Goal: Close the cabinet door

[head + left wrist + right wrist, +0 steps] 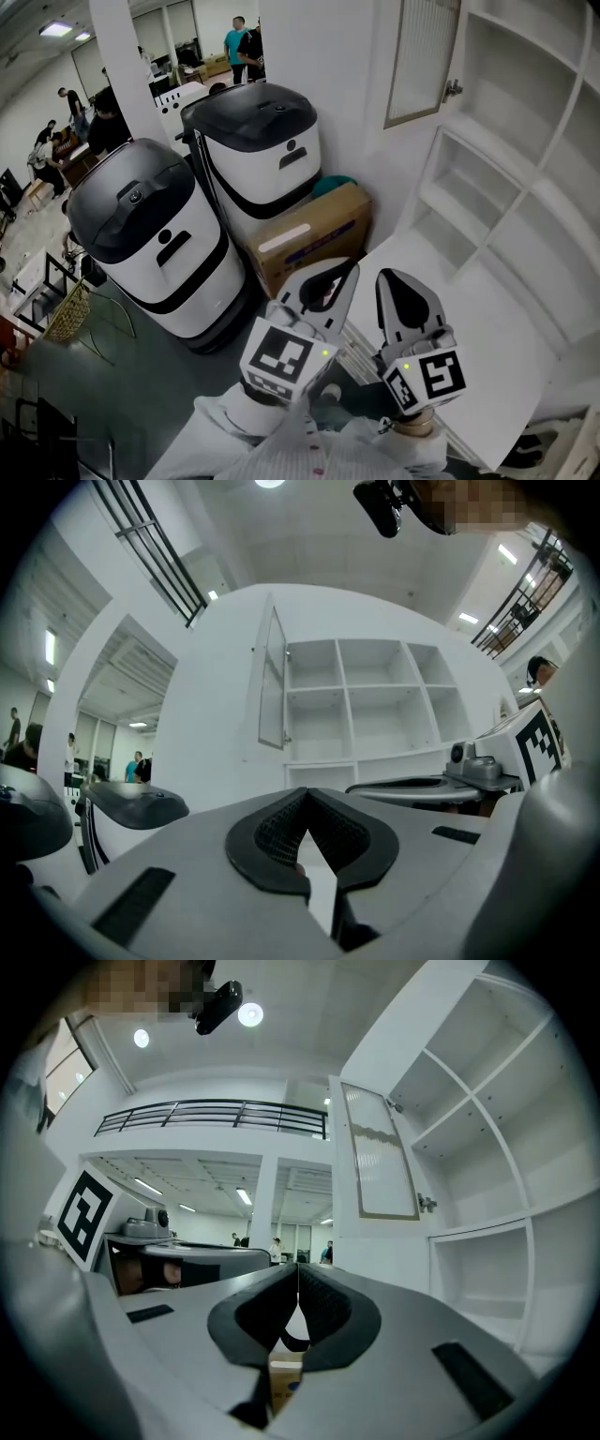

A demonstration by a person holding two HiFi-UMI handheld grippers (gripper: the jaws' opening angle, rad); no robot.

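Door open; both grippers clenched, empty.
Head view: left gripper (349, 270) and right gripper (392, 279) side by side, below door (422, 61), which stands open at cabinet (525, 141) left edge. Left gripper view: jaws together, nothing between. Right gripper view: same.

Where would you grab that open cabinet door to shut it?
Probably the free edge of the cabinet door, farthest from the shelves, coming from the left in the head view: its metal fittings sit on the shelf side, no handle shows.
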